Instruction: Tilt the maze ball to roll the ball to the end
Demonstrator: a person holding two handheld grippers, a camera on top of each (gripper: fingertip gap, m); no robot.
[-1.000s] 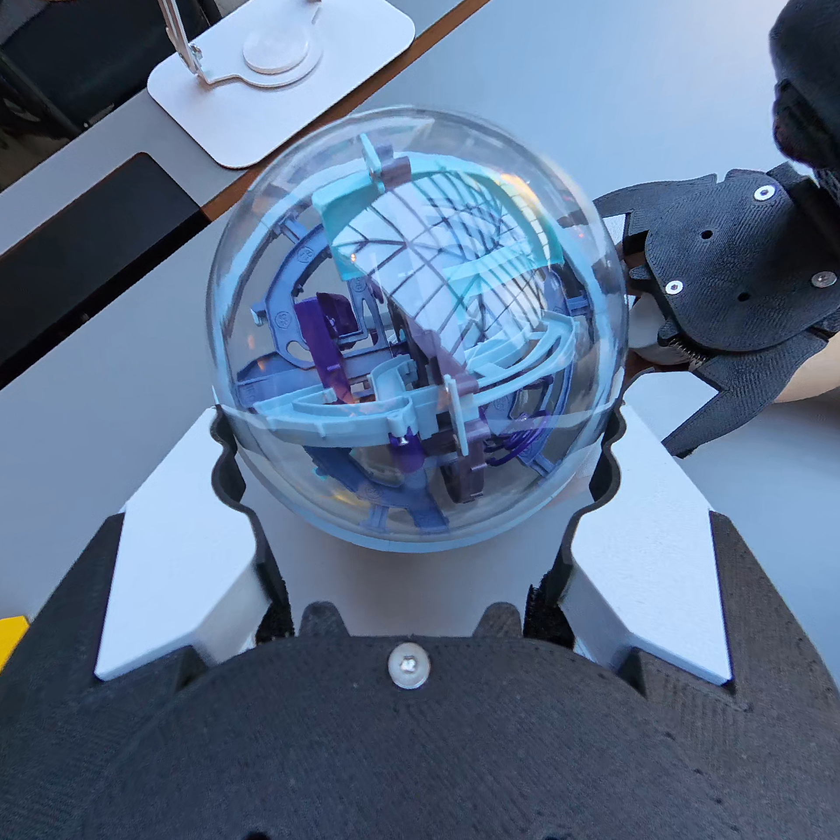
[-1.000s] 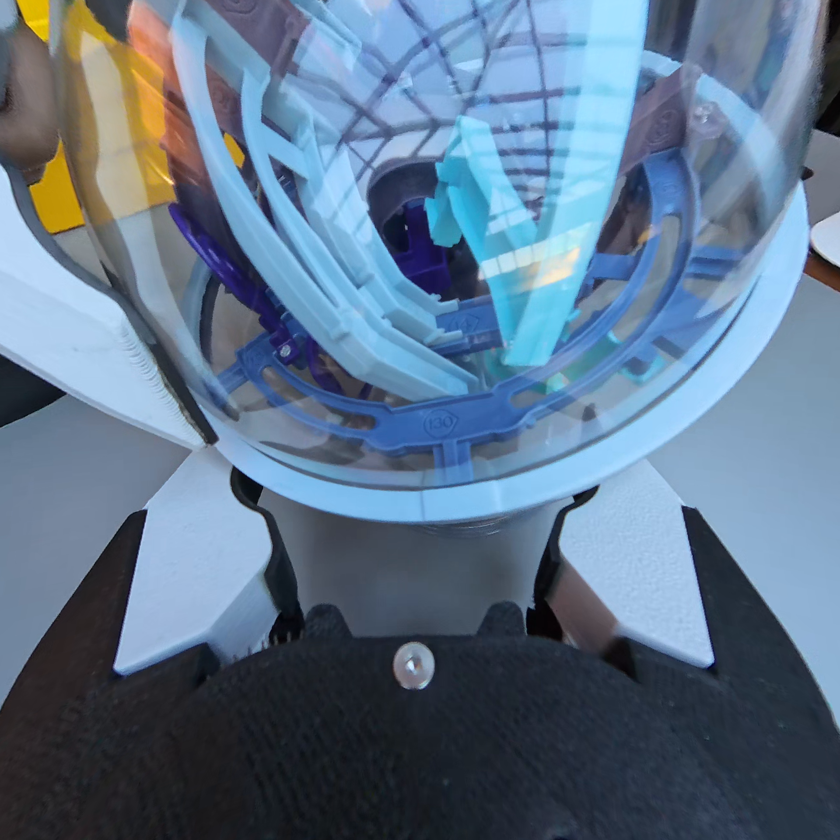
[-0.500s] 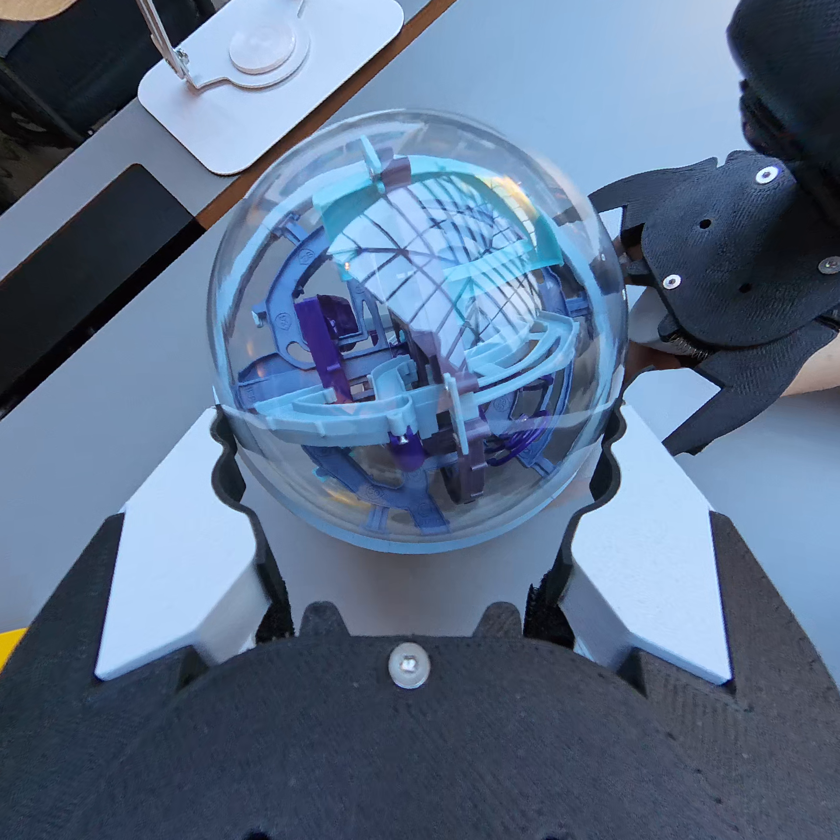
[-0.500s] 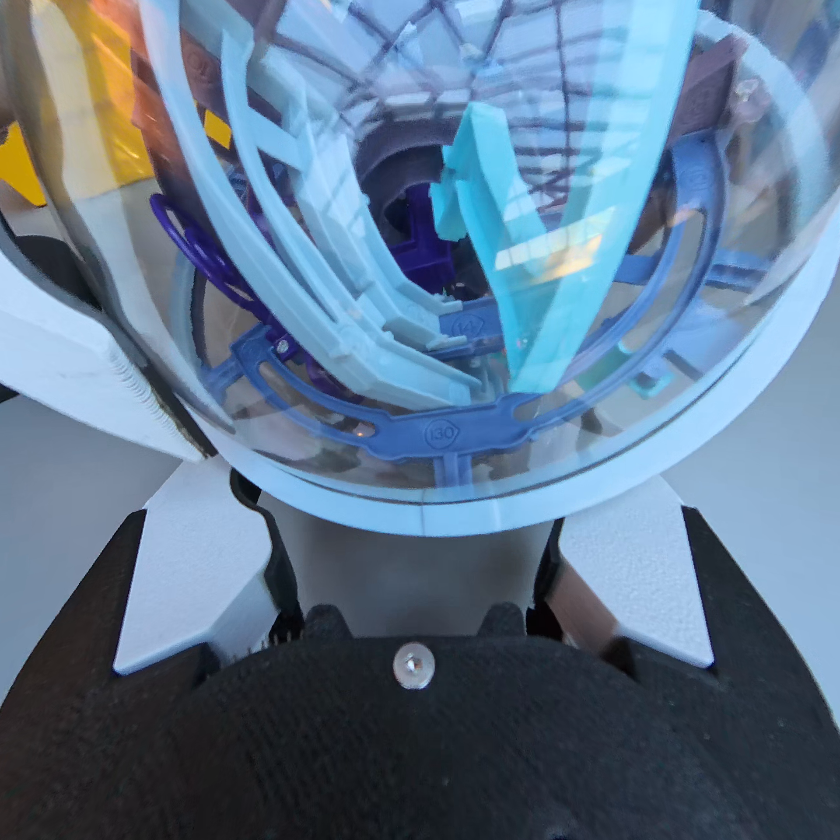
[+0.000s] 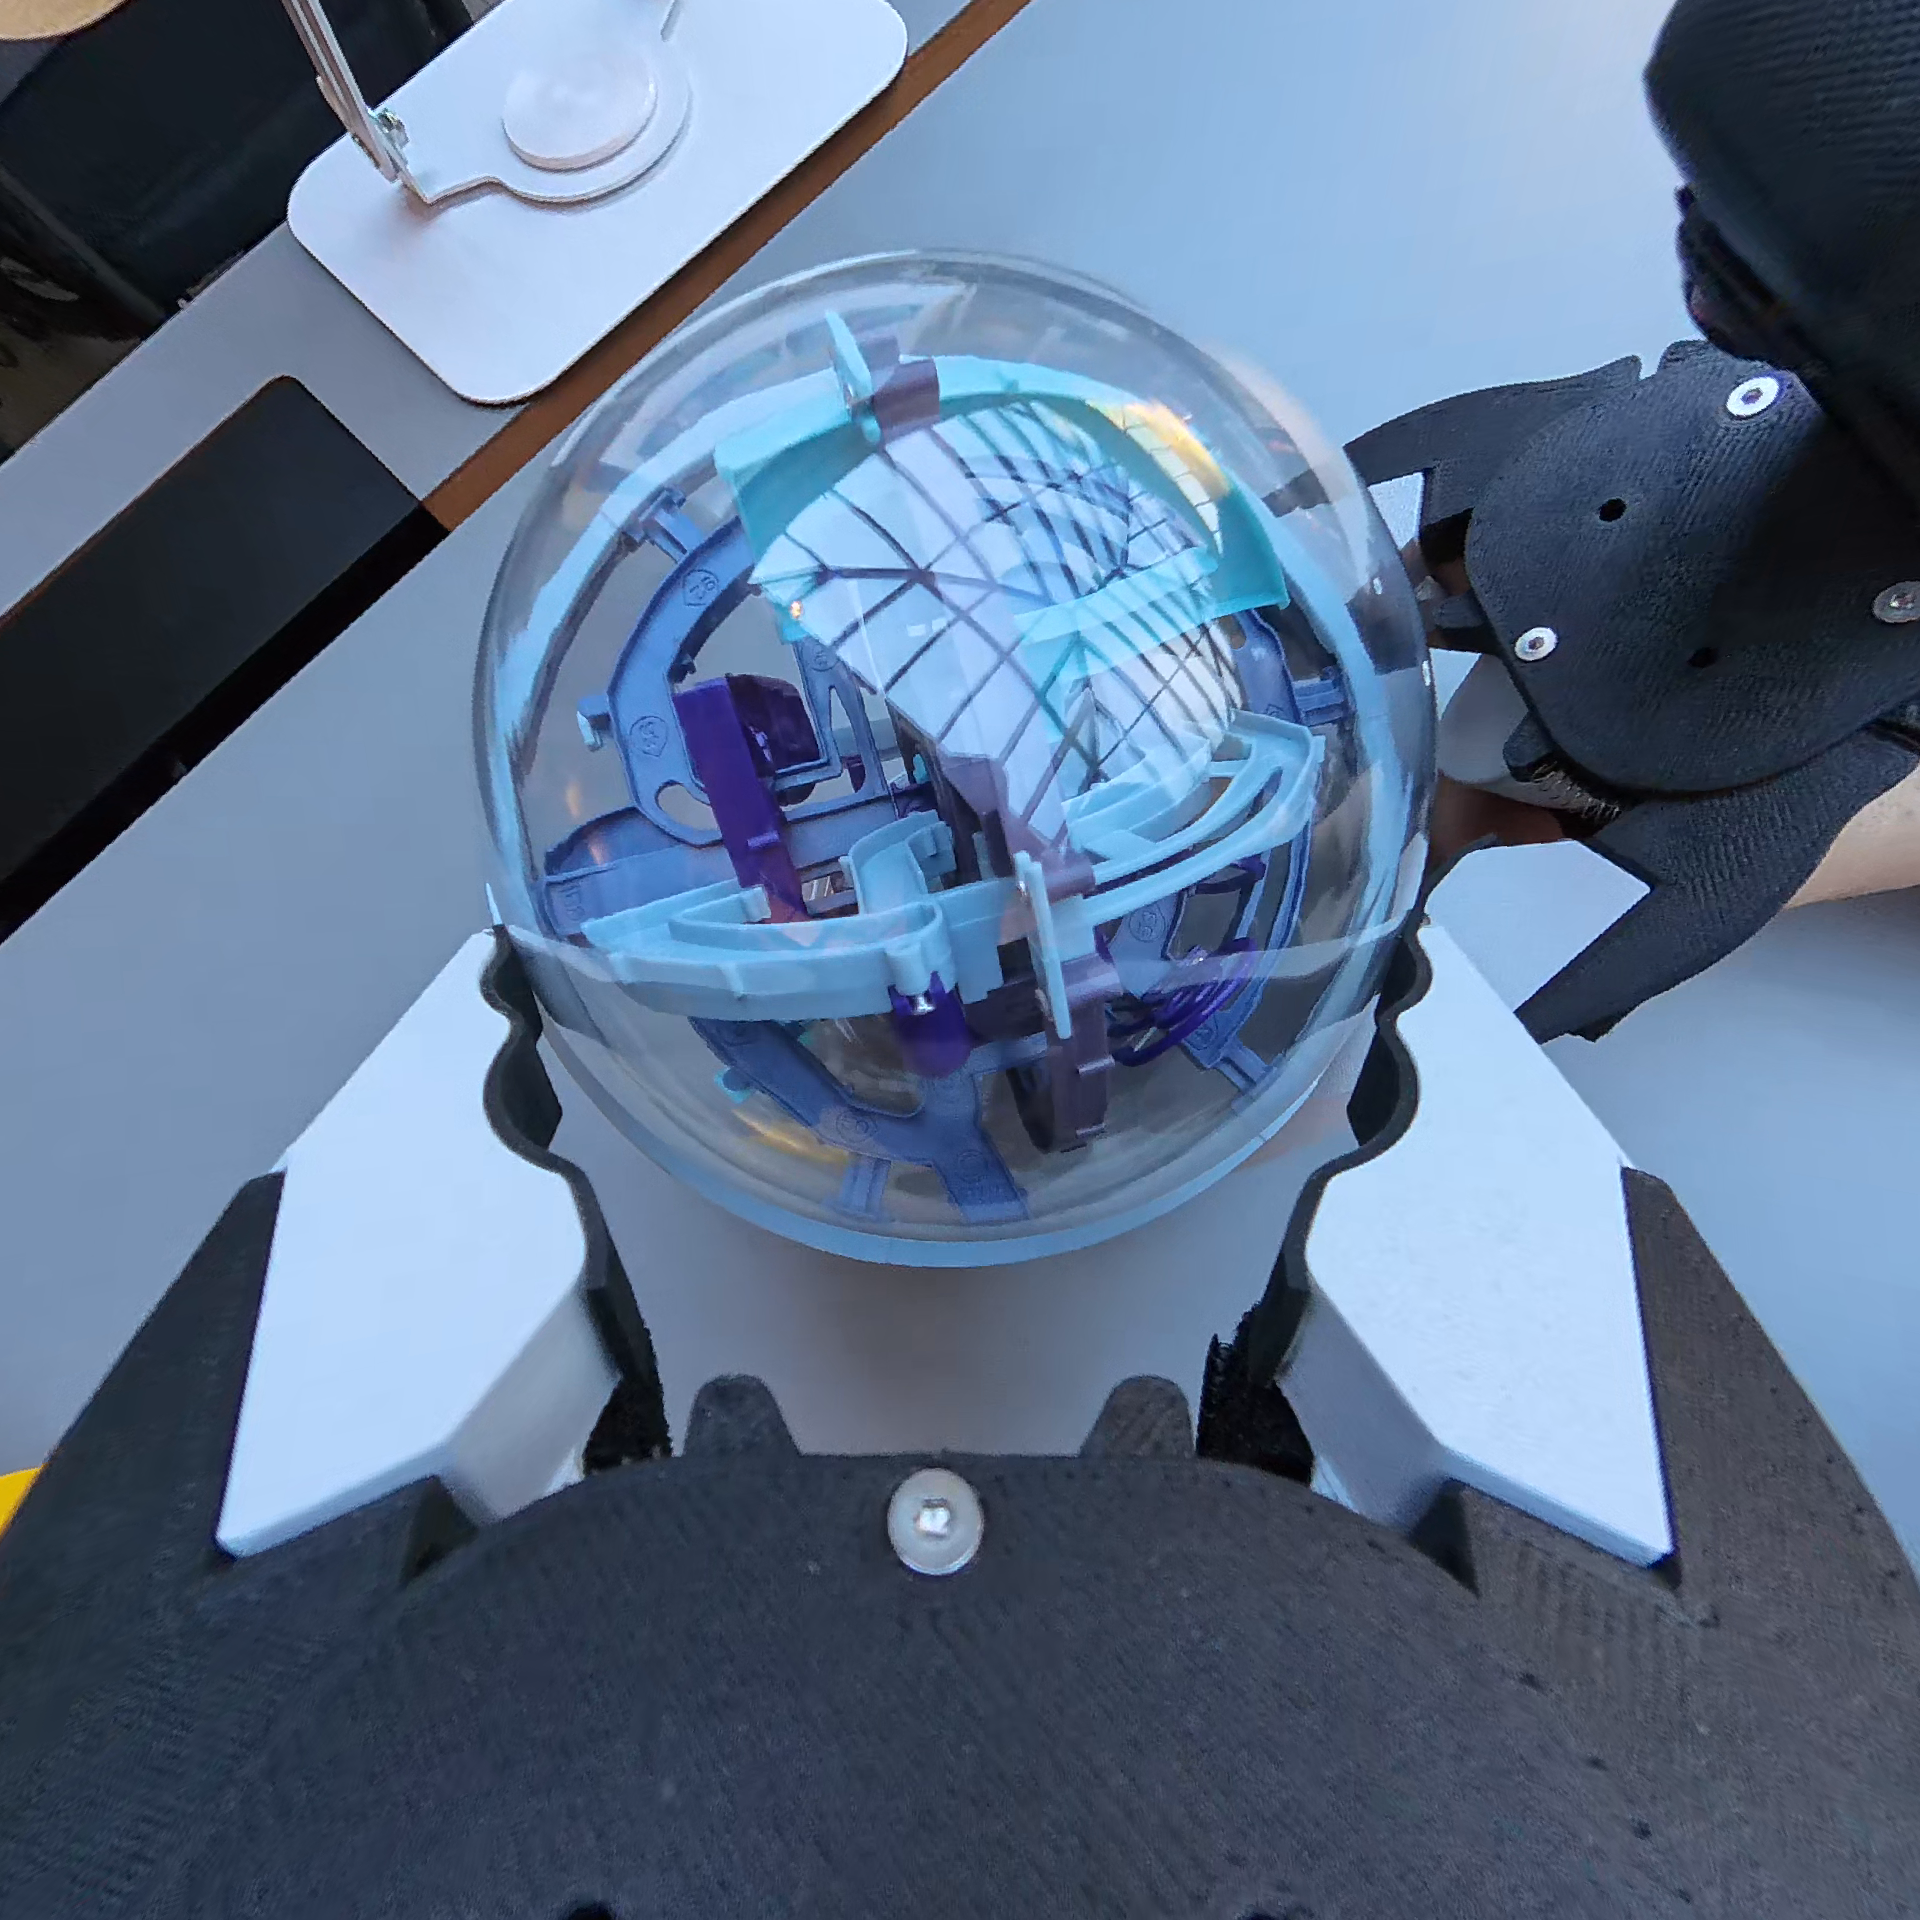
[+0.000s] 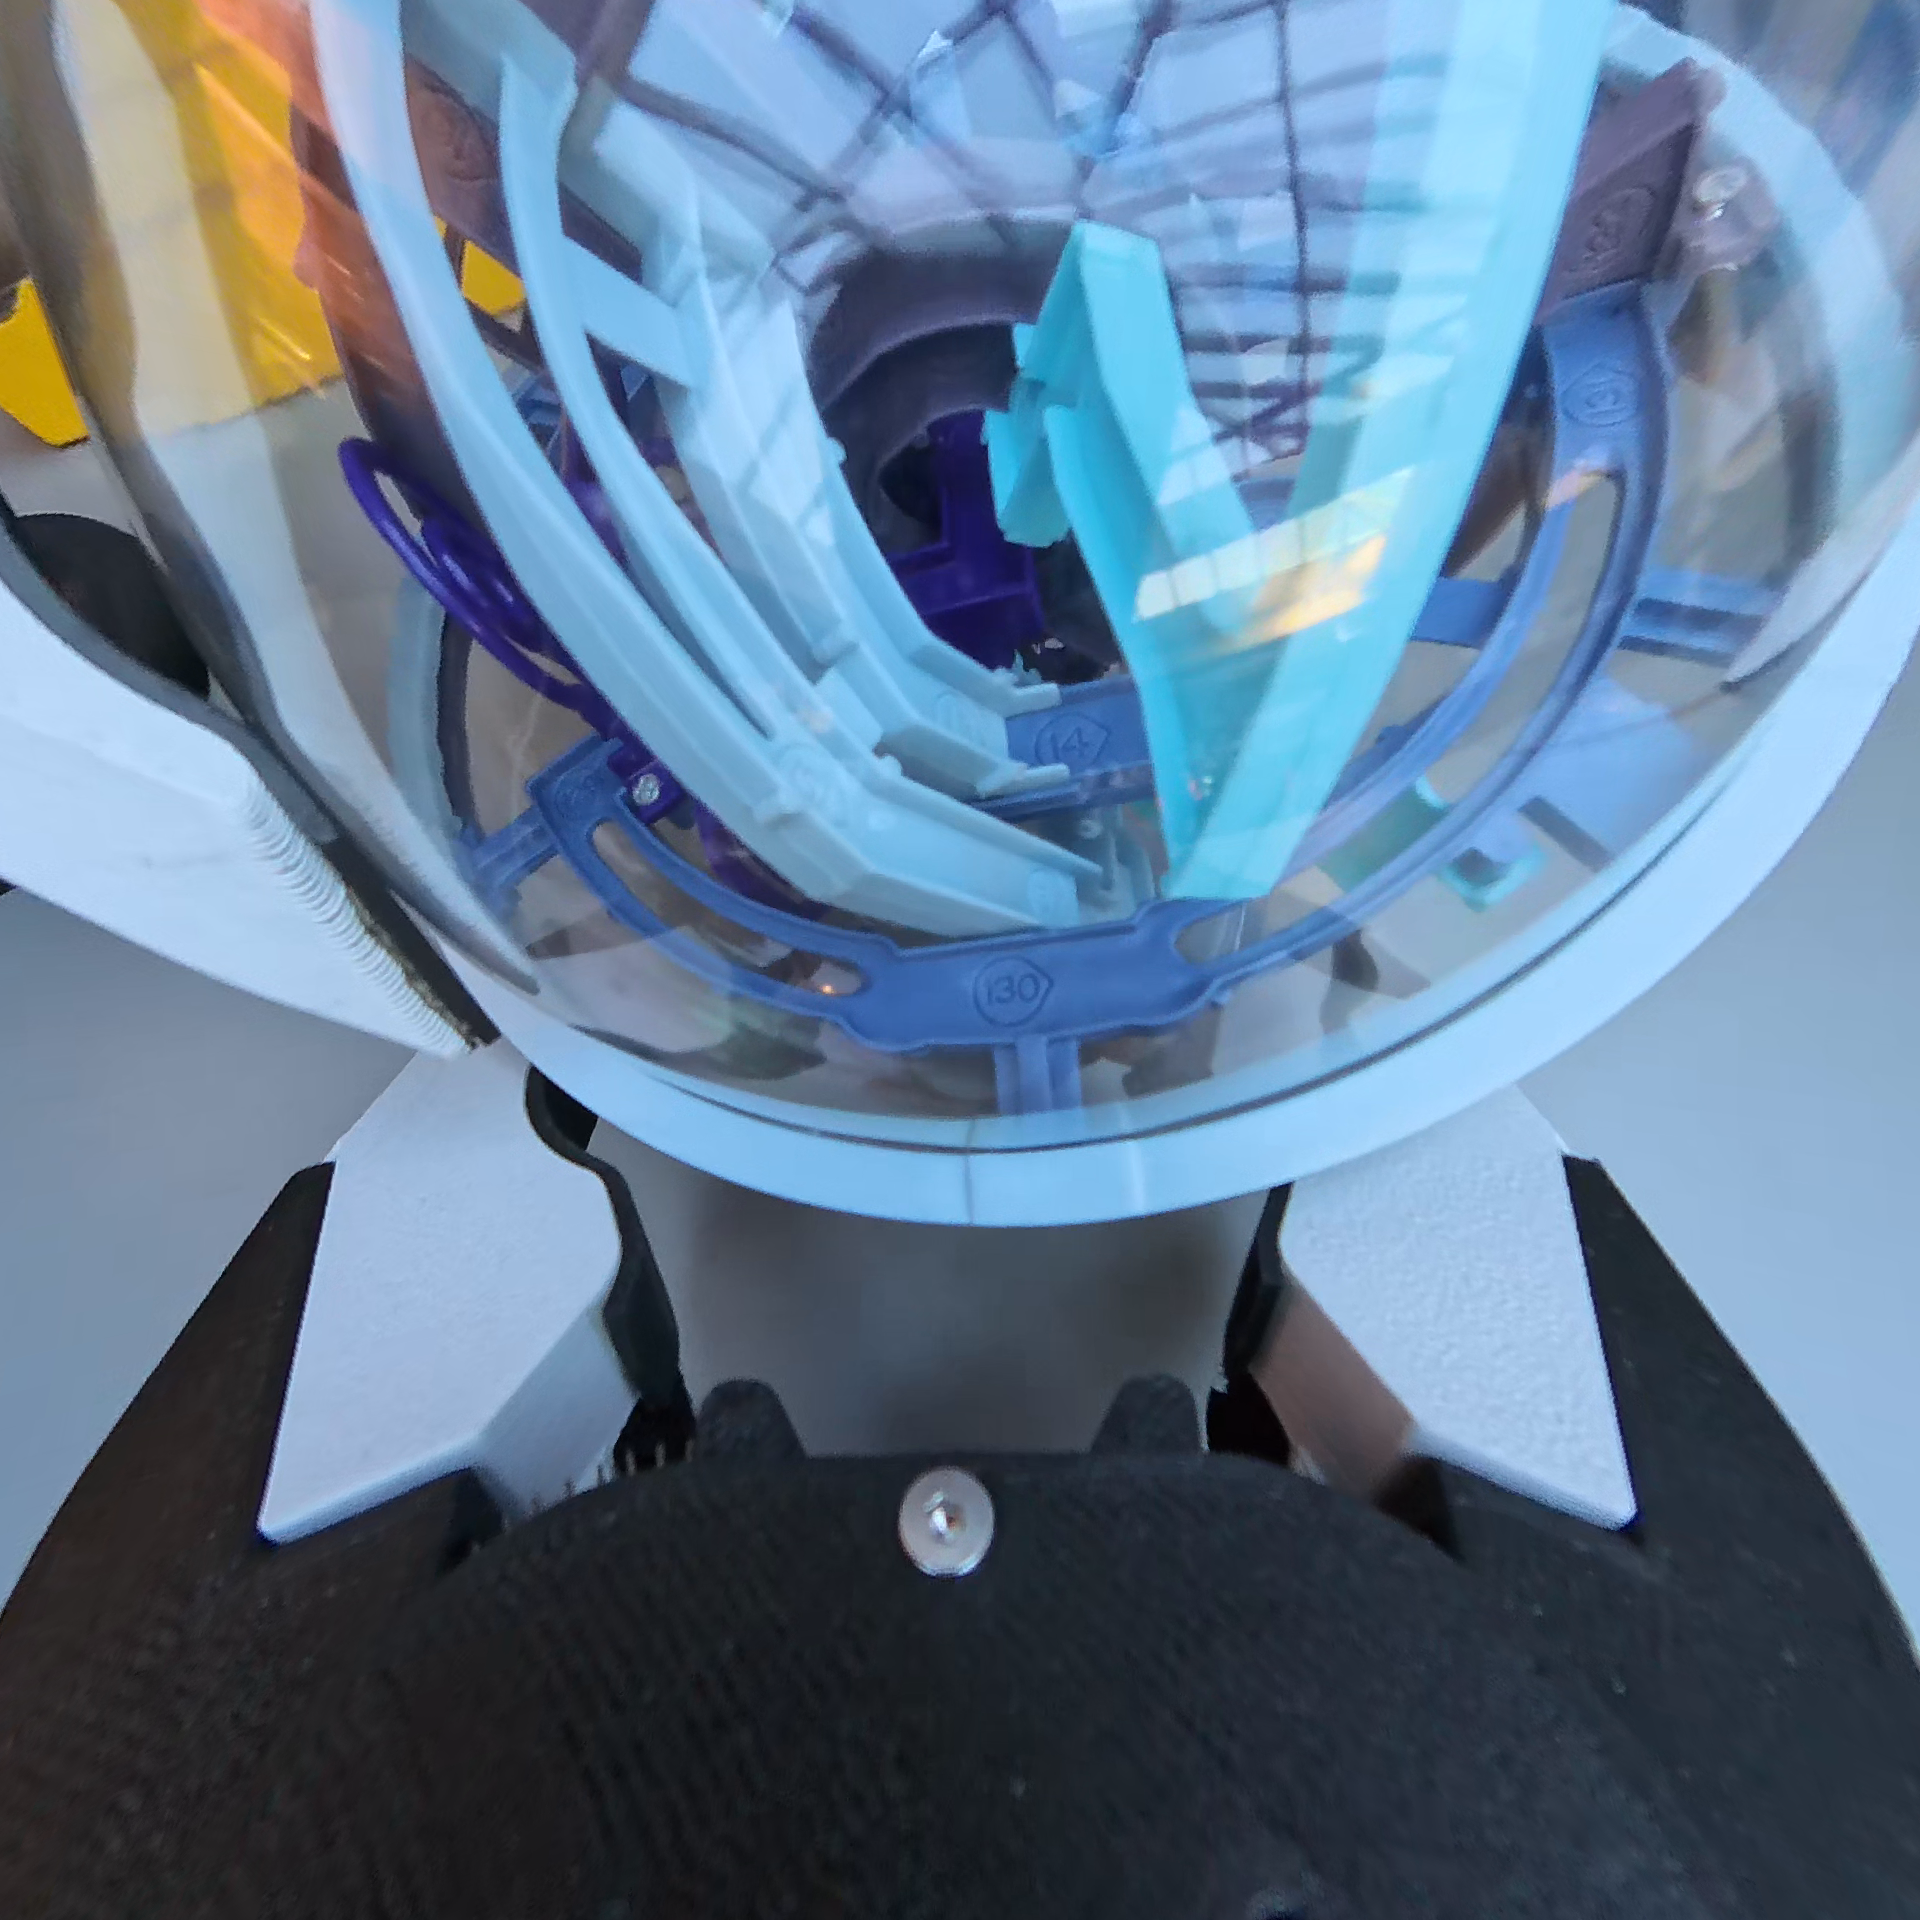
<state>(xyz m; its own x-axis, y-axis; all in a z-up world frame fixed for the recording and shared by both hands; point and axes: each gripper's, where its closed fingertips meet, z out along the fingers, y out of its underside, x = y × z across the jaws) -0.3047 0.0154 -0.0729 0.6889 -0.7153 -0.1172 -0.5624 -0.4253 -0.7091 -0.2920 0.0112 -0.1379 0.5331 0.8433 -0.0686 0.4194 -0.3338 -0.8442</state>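
Grey tabletop (image 5: 1195, 177) forms the work surface; beyond the maze ball (image 5: 956, 748) lie a white flat stand base (image 5: 582, 197) and a black panel (image 5: 197, 603). The maze ball is a clear, rigid sphere enclosing blue, teal and purple plastic tracks, with a pale seam band around it. It sits between the white fingers of the left gripper (image 5: 951, 1039), which are closed onto the shell at the seam line. The right gripper (image 6: 961, 1174) presses against the ball's opposite side, its jaws spread wide around the curve; whether they clamp it cannot be told. The shell is judged hard, smooth and slippery, light, and prone to cracking under heavy squeeze. Hold at the widest girth near the seam band, with moderate force. The small rolling ball inside is not discernible.
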